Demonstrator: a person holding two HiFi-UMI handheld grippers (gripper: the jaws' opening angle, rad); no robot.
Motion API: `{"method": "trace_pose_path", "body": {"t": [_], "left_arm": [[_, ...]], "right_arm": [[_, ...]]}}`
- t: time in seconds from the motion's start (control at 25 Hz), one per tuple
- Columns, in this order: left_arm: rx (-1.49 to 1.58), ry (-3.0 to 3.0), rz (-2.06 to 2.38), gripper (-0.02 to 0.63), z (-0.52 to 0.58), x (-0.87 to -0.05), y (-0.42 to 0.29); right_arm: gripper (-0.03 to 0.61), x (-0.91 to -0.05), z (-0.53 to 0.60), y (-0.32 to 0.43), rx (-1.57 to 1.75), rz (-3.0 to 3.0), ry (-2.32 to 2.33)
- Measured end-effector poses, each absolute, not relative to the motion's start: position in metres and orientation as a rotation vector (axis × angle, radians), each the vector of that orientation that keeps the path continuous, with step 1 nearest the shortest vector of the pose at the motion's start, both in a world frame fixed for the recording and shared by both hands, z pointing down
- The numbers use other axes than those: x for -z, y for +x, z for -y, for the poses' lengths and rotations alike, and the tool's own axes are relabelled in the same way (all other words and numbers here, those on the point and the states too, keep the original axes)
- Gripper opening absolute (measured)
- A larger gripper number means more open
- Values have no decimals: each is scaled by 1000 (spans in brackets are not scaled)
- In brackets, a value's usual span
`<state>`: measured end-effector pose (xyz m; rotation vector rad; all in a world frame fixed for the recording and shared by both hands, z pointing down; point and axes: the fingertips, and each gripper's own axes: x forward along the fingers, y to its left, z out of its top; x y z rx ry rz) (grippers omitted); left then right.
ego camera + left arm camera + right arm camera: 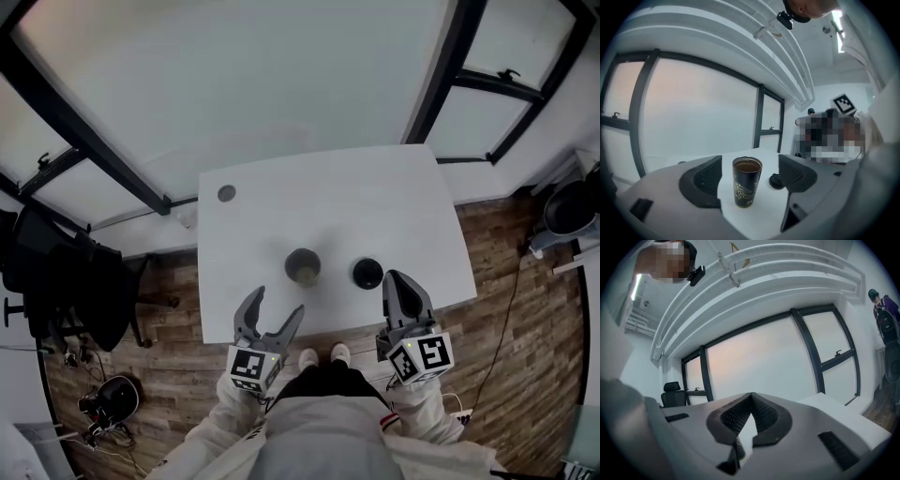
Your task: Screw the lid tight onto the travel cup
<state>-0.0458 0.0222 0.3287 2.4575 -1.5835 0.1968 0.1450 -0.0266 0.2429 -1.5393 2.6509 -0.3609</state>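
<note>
A dark travel cup (303,266) with a gold pattern stands upright and uncovered near the front of the white table (375,197). Its black lid (367,273) lies on the table just to the right, apart from it. My left gripper (279,302) hovers at the front edge, open, pointing at the cup. In the left gripper view the cup (746,182) stands beyond the spread jaws of the left gripper (751,174), untouched, with the lid (776,181) behind it. My right gripper (396,279) is shut and empty, its tips close to the lid. The right gripper (751,397) in its own view shows pads pressed together.
A small round grey thing (226,193) sits at the table's far left corner. A black office chair (56,272) stands left of the table, a dark bin (572,206) at the right. Large windows lie beyond the table. Wooden floor surrounds it.
</note>
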Motion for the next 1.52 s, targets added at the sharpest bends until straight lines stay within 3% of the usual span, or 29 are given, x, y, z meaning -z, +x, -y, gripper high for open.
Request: {"method": "trace_pose_path", "body": {"t": [0.12,0.28,0.56,1.12,1.28,1.32,1.36,1.44,1.52], "left_arm": [[-167,2491,1488,445,-7,-359,-40],[-260,2484,1420,497,20,-419,-38],[-211,2577,1383,499,72,-471,-25],[-129,2679,1413,494,100,-466,8],[-165,2679,1484,452,104,-471,7],[-180,2682,1497,440,104,-471,9],[-190,2684,1504,431,103,-472,10],[-194,2686,1506,426,102,-472,11],[-198,2687,1501,425,103,-473,10]], "right_arm": [[21,-261,38,148,370,-2627,-1582],[21,-295,53,144,398,-2613,-1639],[21,-340,58,139,432,-2628,-1765],[21,-392,57,177,518,-2605,-1922],[25,-425,73,176,532,-2610,-1982],[54,-434,77,175,538,-2615,-2000],[149,-442,82,174,546,-2621,-2020],[270,-461,91,171,567,-2624,-2073],[352,-480,99,168,605,-2611,-2124]]}}
